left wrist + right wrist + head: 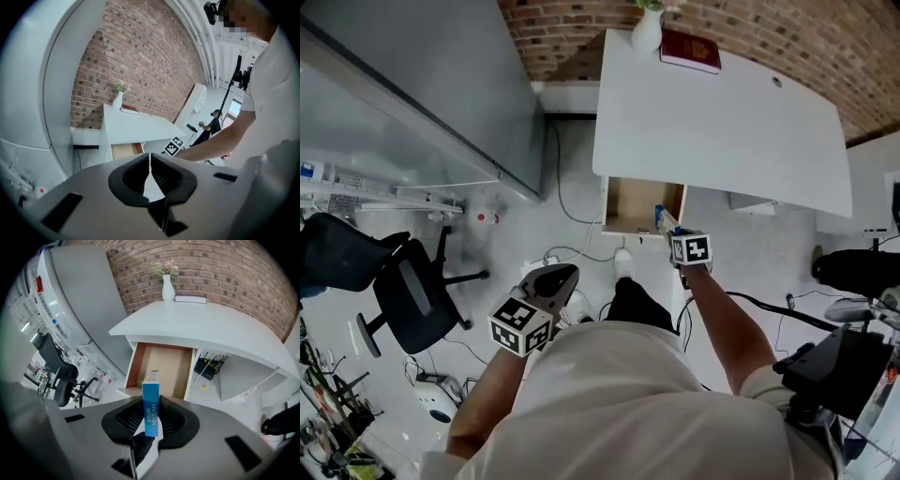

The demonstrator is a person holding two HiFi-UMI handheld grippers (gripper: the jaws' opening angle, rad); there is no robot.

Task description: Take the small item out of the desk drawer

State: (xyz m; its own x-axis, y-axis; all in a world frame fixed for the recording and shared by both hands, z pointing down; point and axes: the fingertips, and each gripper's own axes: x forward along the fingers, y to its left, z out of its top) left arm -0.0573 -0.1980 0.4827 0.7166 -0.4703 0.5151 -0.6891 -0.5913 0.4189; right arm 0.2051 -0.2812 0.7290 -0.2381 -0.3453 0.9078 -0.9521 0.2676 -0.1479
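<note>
White desk (722, 122) against a brick wall (769, 28); its drawer (639, 204) stands open, with floor (581, 159) before it. Above the drawer's front edge the right gripper (151, 420) clamps the blue box (151, 404). The left gripper (150, 174), jaws together, hangs well short of the drawer, whose back the desktop hides.

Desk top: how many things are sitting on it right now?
2. A white vase with flowers stands at the back edge of the desk, and a red book lies right beside it. Nothing else shows on top.
</note>
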